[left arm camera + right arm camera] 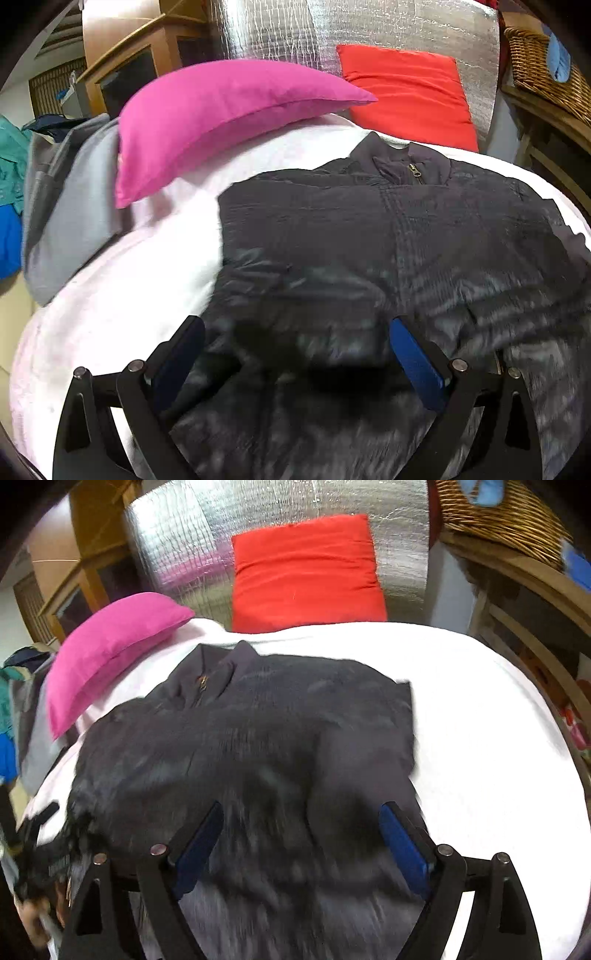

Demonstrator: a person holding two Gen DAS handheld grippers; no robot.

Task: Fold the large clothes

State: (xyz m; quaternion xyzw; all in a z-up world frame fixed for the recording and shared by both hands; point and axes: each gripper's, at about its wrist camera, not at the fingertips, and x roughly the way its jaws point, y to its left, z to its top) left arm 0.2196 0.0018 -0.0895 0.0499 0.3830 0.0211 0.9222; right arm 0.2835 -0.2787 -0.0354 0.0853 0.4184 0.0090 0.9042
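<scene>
A dark padded jacket (369,251) (258,731) lies flat on the white bed cover (129,295) (480,720), front up. Its zipped collar (410,166) points toward the pillows. My left gripper (295,328) hovers open over the jacket's near left part, and its blue pads (413,354) stand wide apart with only fabric below them. Over the near right part, my right gripper (301,810) is open too, and nothing is pinched between its pads (402,842). The near hem is blurred and partly hidden under the fingers.
A pink pillow (221,122) (110,650) and a red cushion (406,88) (306,572) lie at the bed's head against a silver foil panel (351,29). Grey clothes (74,221) are piled on the left. A wicker basket (498,520) sits on wooden shelving to the right. A hand (33,923) shows at lower left.
</scene>
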